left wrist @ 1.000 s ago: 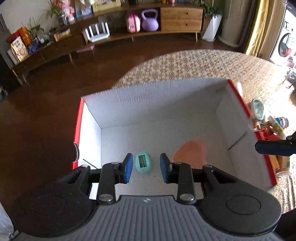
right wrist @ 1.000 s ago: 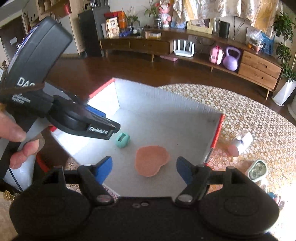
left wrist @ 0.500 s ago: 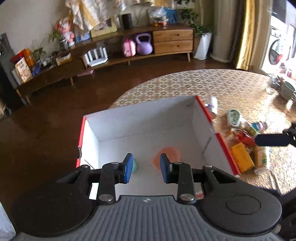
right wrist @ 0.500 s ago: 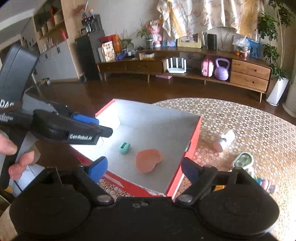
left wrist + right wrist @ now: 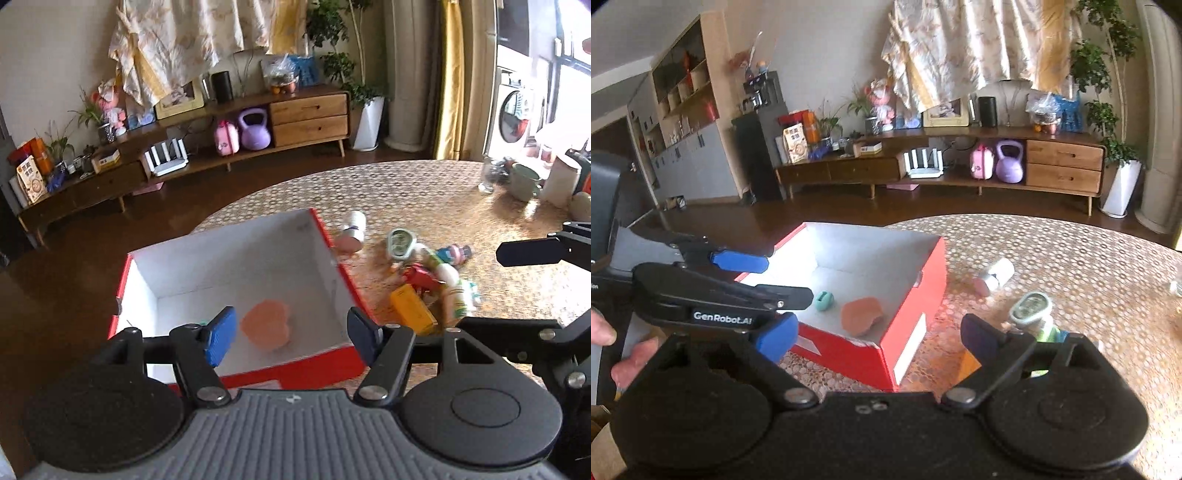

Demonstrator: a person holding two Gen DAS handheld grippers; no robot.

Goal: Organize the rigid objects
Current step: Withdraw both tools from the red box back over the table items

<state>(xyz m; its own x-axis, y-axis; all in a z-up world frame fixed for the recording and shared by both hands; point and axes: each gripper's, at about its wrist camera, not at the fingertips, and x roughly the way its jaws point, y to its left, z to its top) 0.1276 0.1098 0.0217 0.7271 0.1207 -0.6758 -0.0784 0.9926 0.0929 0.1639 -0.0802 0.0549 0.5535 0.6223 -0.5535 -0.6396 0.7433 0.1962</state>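
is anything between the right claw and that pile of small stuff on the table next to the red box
Nothing visible blocks it. The right claw is open above the table, and the pile lies right of the red box, in the open.

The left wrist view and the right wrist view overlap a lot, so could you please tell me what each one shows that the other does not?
Only the left wrist view shows the yellow box and red toy in the pile beside the box, plus the washing machine at the far right.

Only the right wrist view shows the small teal object clearly, the person's fingers, and the grey cabinets.

Both show the red box, the orange heart-shaped piece inside it, the white bottle, and both open tools, left and right.
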